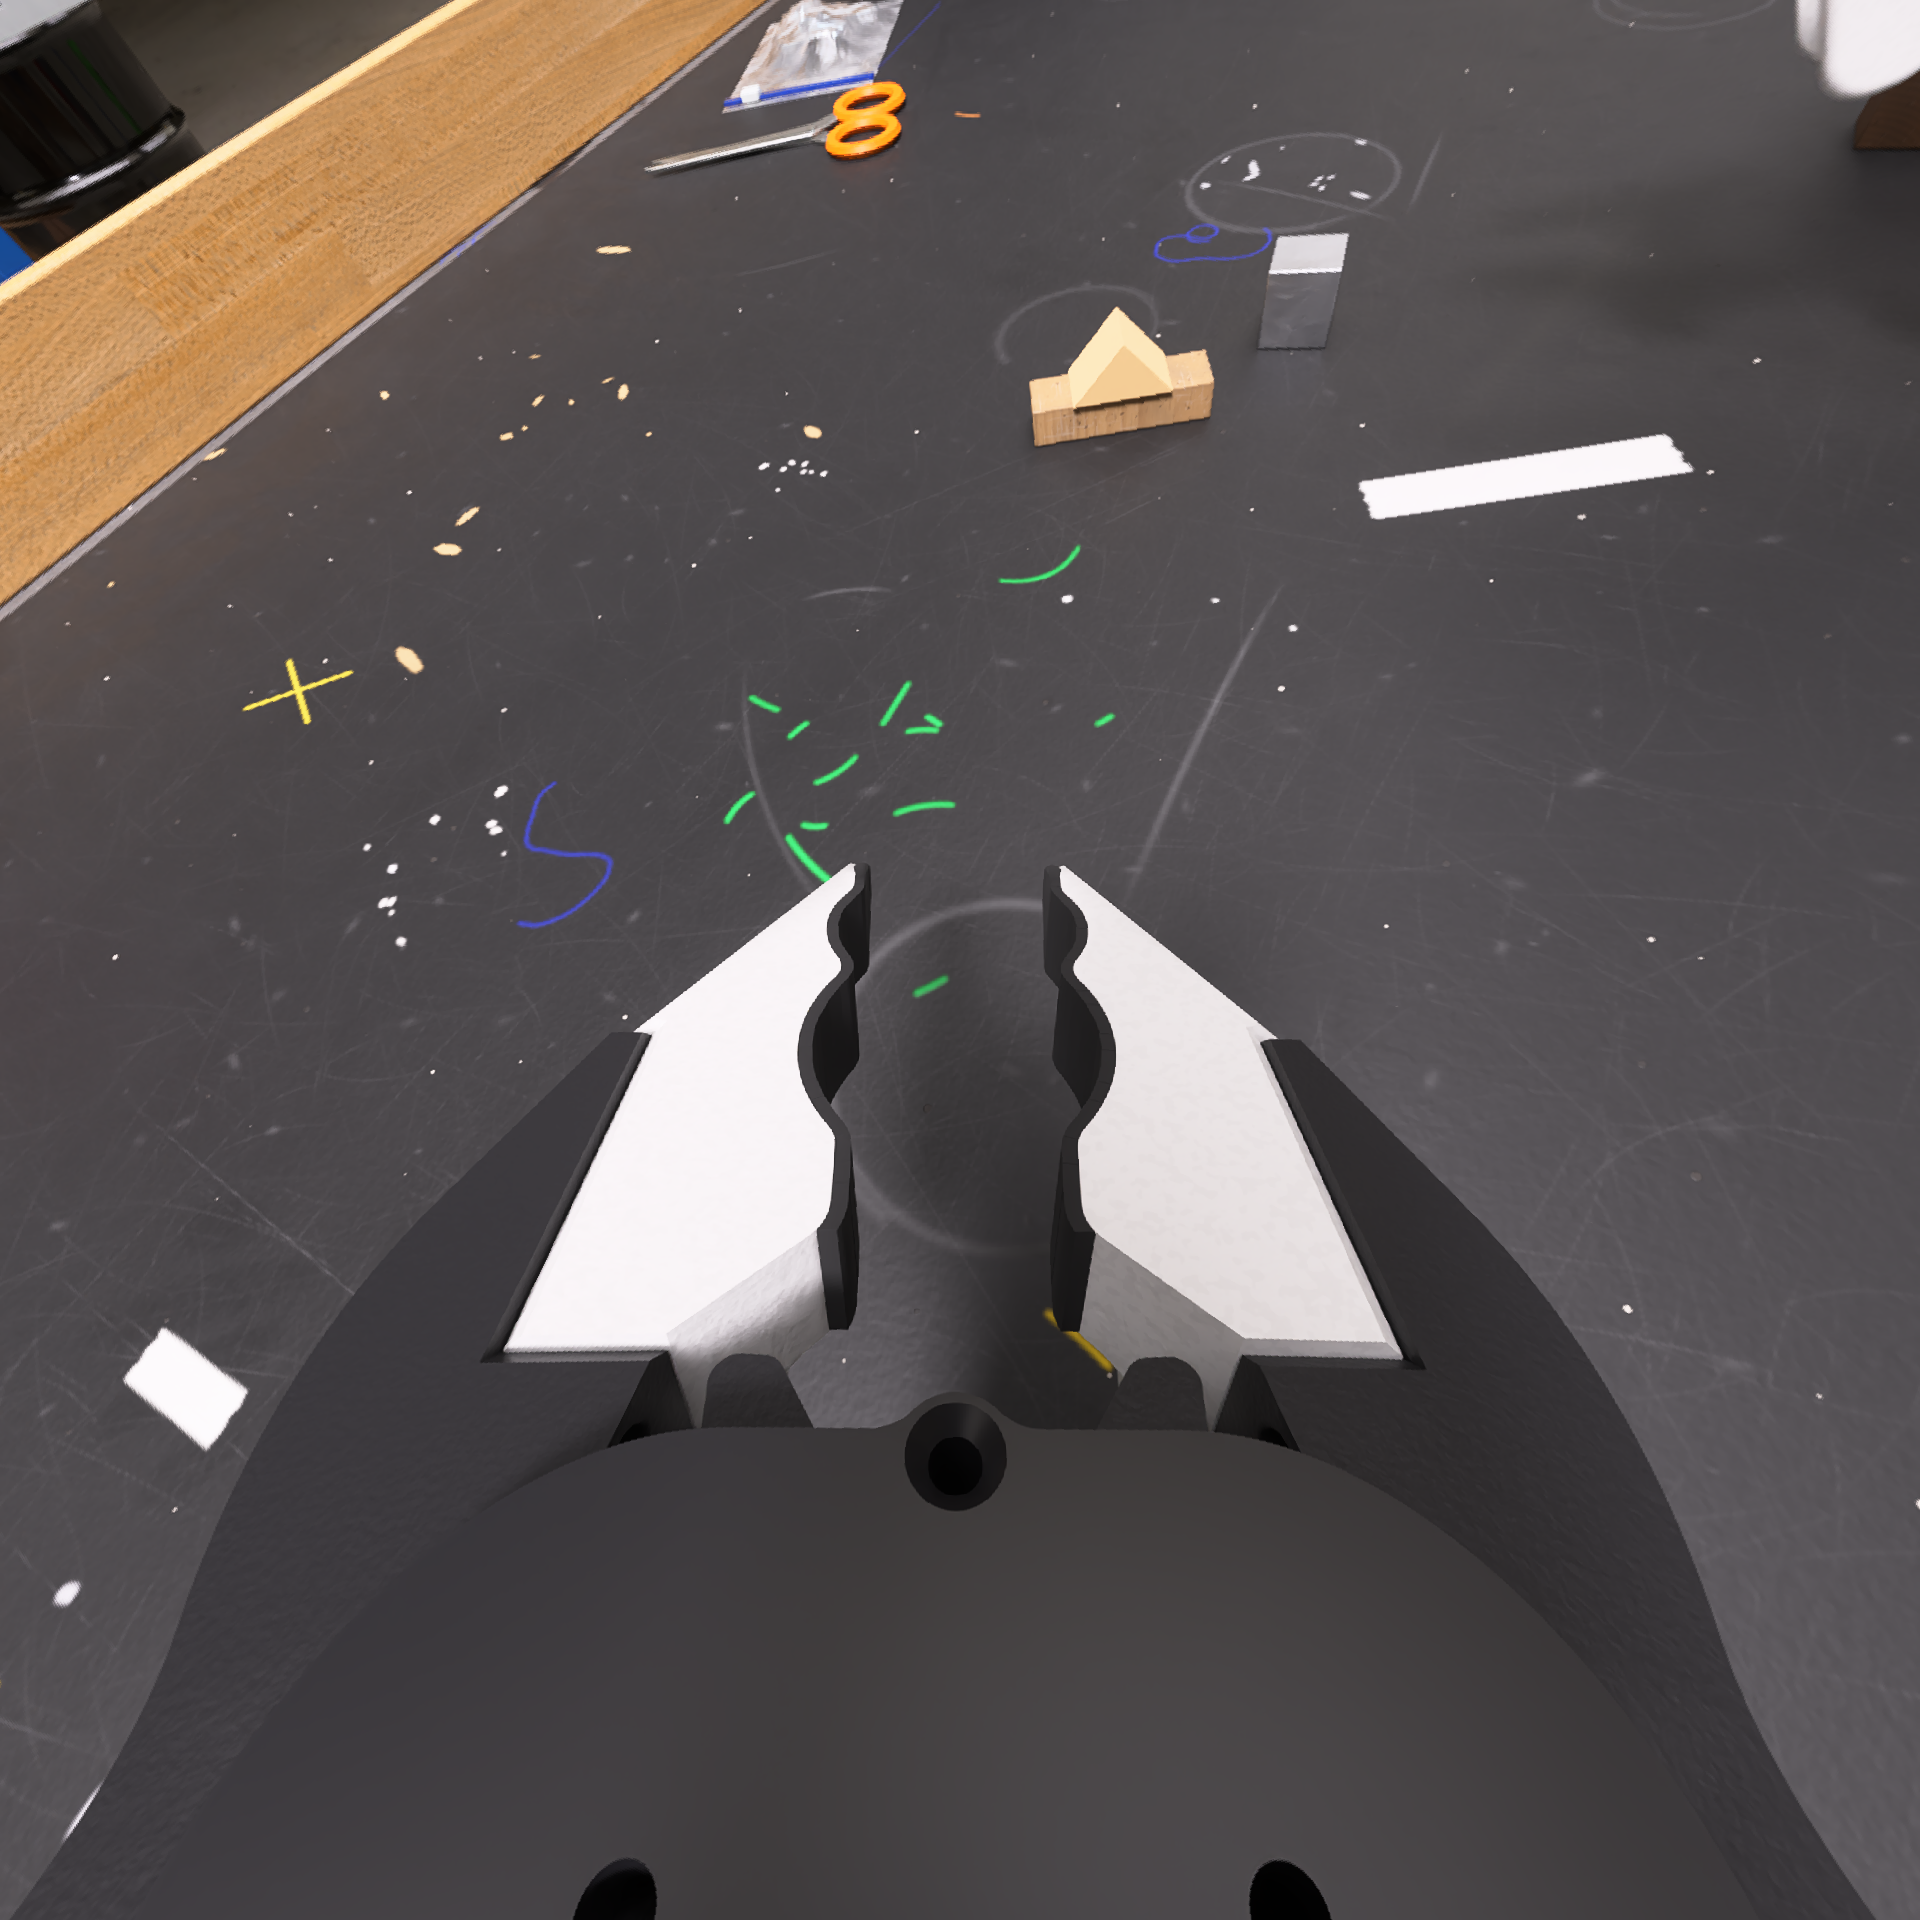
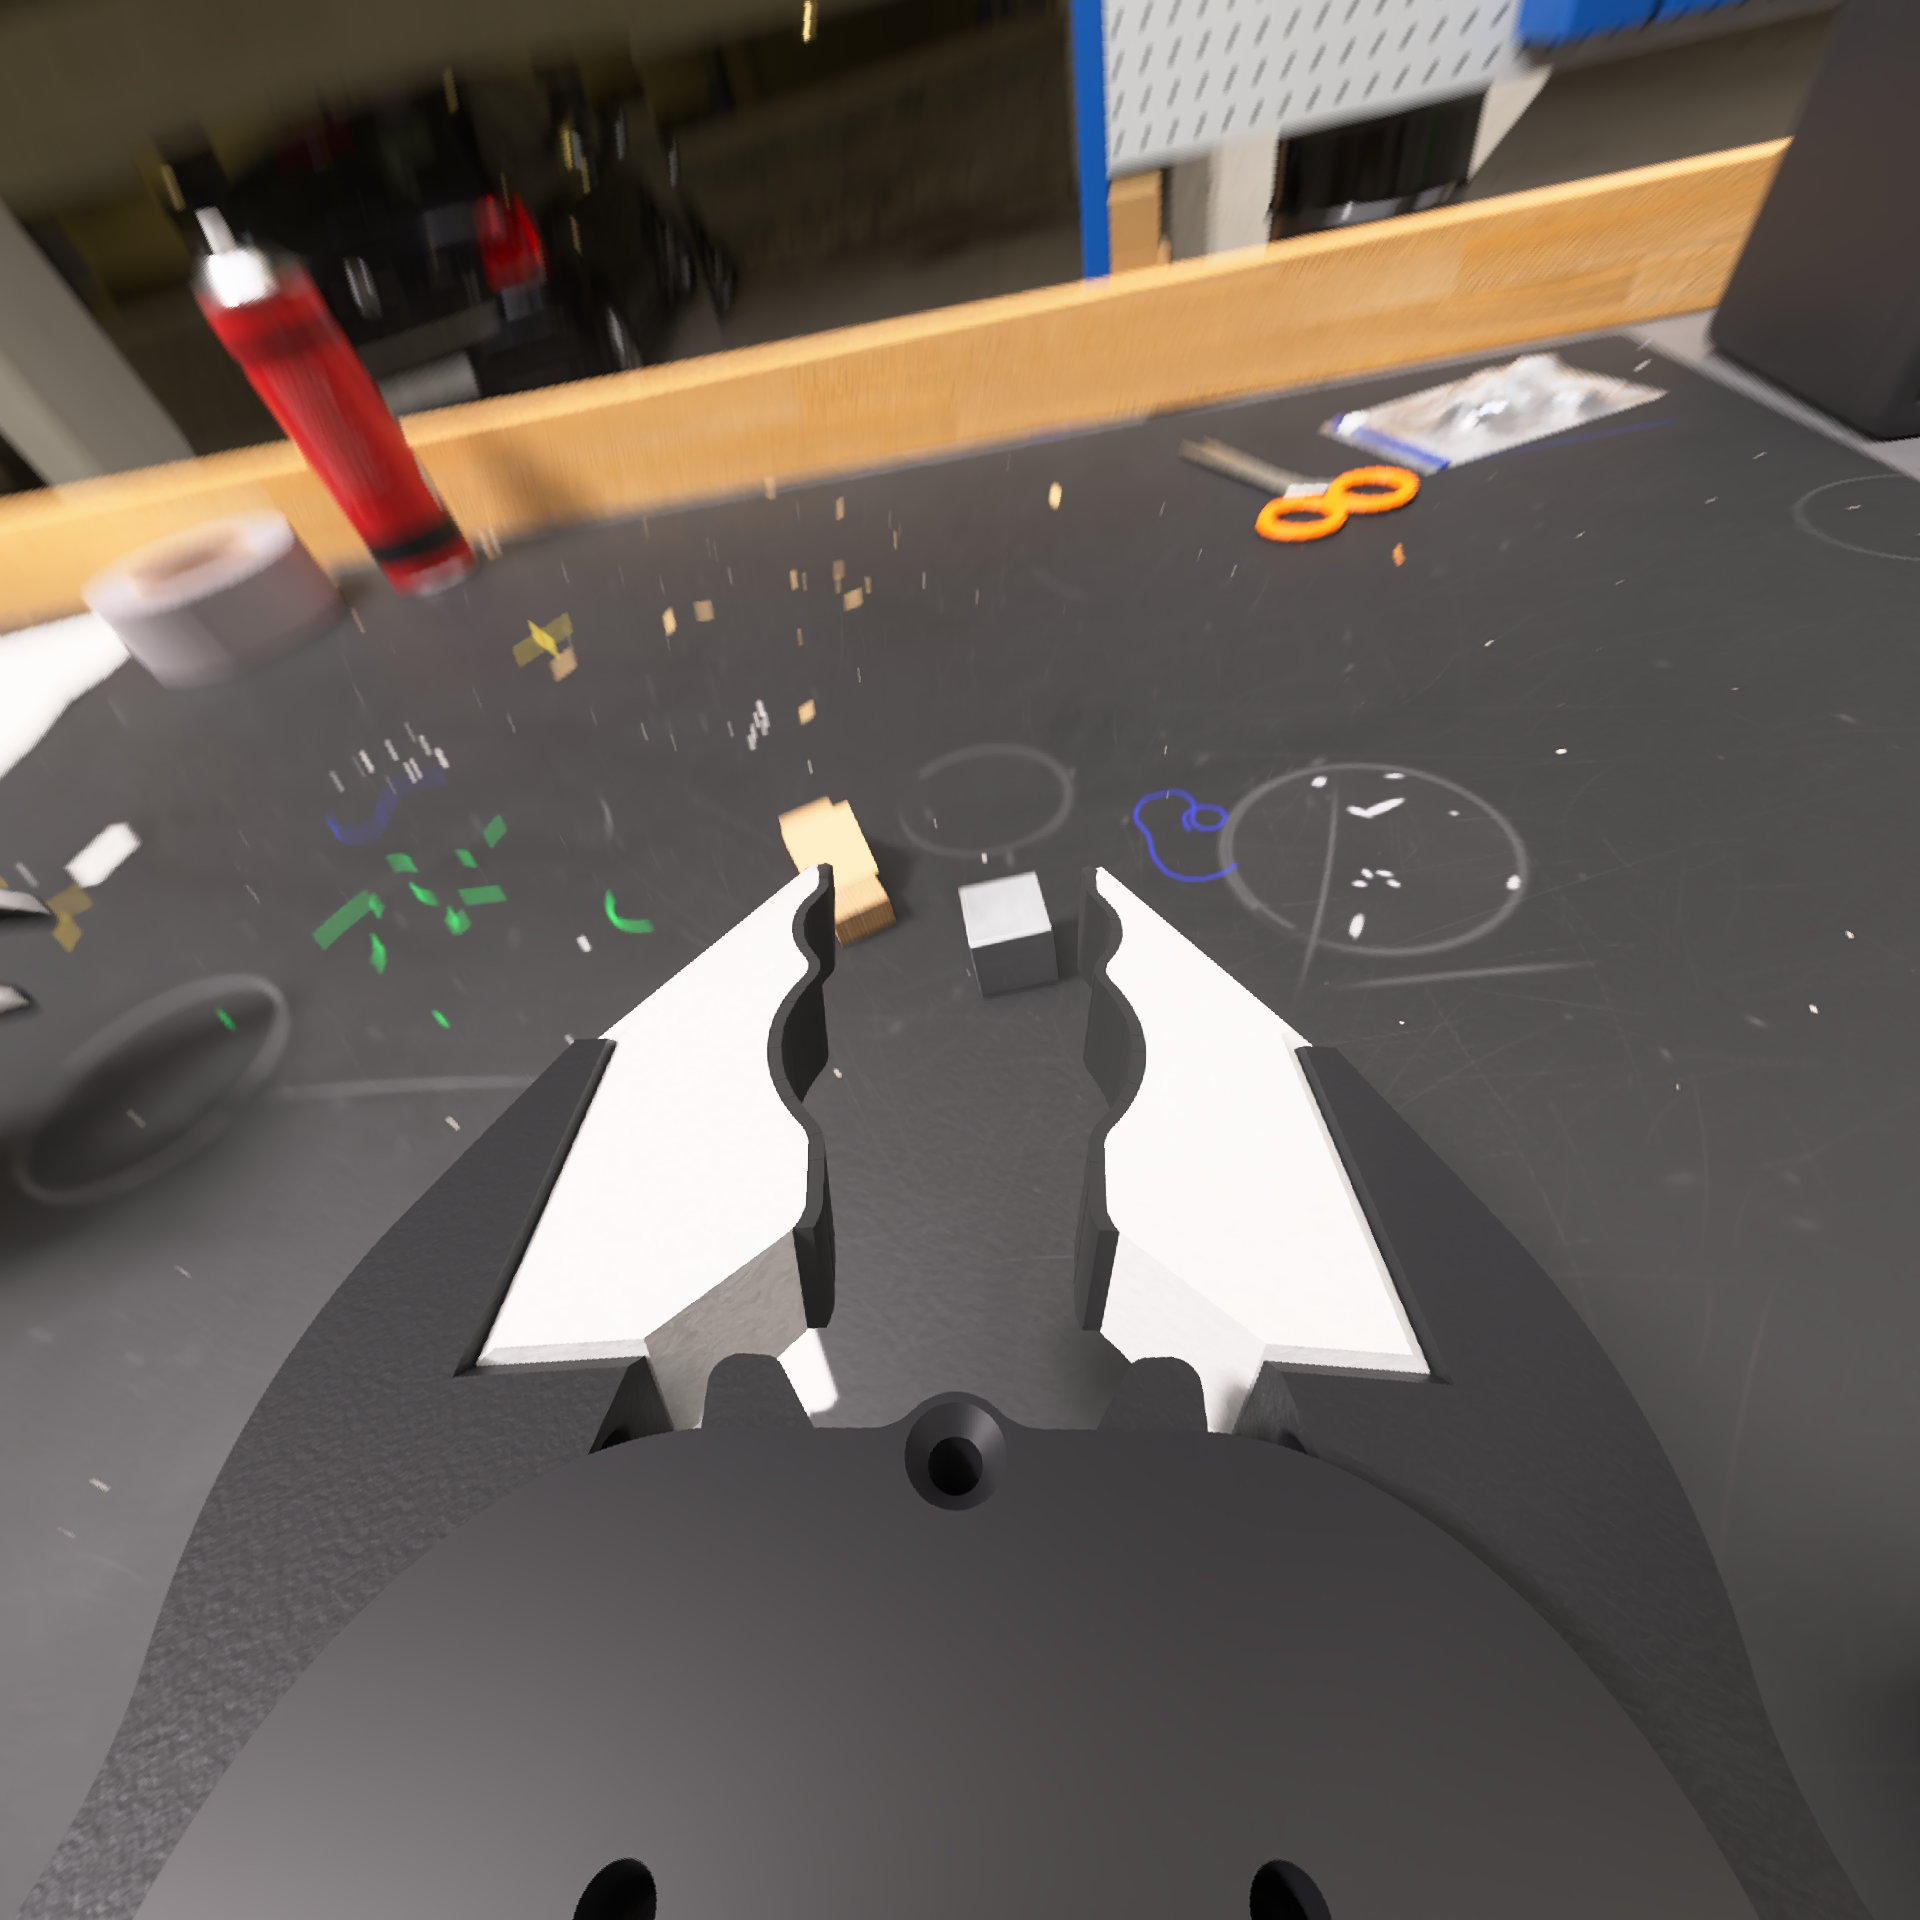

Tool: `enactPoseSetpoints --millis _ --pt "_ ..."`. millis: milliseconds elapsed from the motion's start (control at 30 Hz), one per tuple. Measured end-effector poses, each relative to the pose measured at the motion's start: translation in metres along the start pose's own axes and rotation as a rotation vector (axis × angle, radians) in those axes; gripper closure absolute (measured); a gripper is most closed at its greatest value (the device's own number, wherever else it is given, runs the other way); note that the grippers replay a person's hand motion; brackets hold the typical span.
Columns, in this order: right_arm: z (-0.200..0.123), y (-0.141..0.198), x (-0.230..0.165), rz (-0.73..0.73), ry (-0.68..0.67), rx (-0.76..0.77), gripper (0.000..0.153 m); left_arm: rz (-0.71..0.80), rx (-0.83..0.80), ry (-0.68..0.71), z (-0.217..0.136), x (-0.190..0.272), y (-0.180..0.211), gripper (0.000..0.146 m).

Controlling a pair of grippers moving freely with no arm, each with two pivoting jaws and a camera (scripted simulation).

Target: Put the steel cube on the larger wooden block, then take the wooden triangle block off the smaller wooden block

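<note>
In the left wrist view the pale wooden triangle block (image 1: 1117, 358) sits on the smaller wooden block (image 1: 1122, 414), far ahead and right of my left gripper (image 1: 956, 878), which is open and empty above the dark table. The steel cube (image 1: 1299, 291) stands just behind and right of them. In the blurred right wrist view my right gripper (image 2: 958, 878) is open and empty. The steel cube (image 2: 1006, 930) lies just beyond its tips, in line with the gap. The smaller wooden block (image 2: 847, 873) is partly hidden behind the left finger. I see no clear larger wooden block.
Orange-handled scissors (image 1: 862, 120) (image 2: 1335, 504) and a plastic bag (image 1: 821, 47) (image 2: 1496, 410) lie at the far side by the wooden table border (image 1: 208, 291). A red bottle (image 2: 322, 405), a tape roll (image 2: 208, 597) and a dark ring (image 2: 145, 1086) are left. A brown wooden corner (image 1: 1886, 125) shows top right.
</note>
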State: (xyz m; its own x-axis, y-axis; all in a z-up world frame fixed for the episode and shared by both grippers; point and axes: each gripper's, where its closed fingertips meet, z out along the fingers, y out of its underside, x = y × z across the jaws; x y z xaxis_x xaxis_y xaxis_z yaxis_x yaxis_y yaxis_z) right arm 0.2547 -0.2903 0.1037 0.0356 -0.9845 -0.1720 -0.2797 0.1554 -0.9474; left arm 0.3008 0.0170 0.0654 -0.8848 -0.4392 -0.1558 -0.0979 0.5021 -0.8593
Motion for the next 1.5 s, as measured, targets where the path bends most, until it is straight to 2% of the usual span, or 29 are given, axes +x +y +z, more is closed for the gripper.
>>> enactPoseSetpoints --millis 133,300,333,433,500,667,767,867,933,1033,1200,1333,1500 --pt "0.036 0.023 0.003 -0.198 0.033 -0.174 0.102 0.001 -0.009 -0.014 -0.001 -0.003 0.003 0.113" --pt "0.076 0.048 0.011 -0.311 0.038 -0.36 0.101 -0.002 -0.008 -0.014 -0.001 -0.004 0.004 0.113" --pt "0.081 0.053 0.014 -0.326 0.036 -0.396 0.103 0.001 -0.009 -0.013 0.0 -0.004 0.004 0.113" --pt "0.089 0.062 0.017 -0.331 0.02 -0.452 0.125 0.013 -0.012 -0.016 0.0 -0.004 0.003 0.113" --pt "0.087 0.062 0.016 -0.323 0.01 -0.44 0.125 0.014 -0.009 -0.016 0.0 -0.004 0.003 0.113" --pt "0.054 0.046 -0.008 -0.329 -0.059 -0.356 0.125 0.016 -0.014 -0.016 0.001 -0.004 0.004 0.113" --pt "0.017 0.029 -0.023 -0.363 -0.1 -0.308 0.125 0.017 -0.016 -0.017 0.002 -0.004 0.005 0.113" --pt "-0.024 0.01 -0.02 -0.375 -0.118 -0.268 0.125 0.014 -0.016 -0.018 0.002 -0.003 0.006 0.113" --pt "-0.049 -0.002 -0.004 -0.378 -0.087 -0.252 0.125 0.013 -0.016 -0.018 0.001 -0.003 0.007 0.113" --pt "-0.083 -0.01 0.04 -0.381 0.03 -0.277 0.125 0.014 -0.016 -0.017 0.001 -0.001 0.007 0.114" --pt "-0.123 0.003 0.114 -0.324 0.149 -0.387 0.125 0.016 -0.019 -0.016 0.002 0.0 0.008 0.114" --pt "-0.134 0.015 0.143 -0.302 0.19 -0.451 0.125 0.014 -0.023 -0.018 0.003 -0.001 0.009 0.114" --pt "-0.135 0.02 0.154 -0.271 0.185 -0.468 0.125 0.017 -0.033 -0.017 0.004 -0.001 0.012 0.114"
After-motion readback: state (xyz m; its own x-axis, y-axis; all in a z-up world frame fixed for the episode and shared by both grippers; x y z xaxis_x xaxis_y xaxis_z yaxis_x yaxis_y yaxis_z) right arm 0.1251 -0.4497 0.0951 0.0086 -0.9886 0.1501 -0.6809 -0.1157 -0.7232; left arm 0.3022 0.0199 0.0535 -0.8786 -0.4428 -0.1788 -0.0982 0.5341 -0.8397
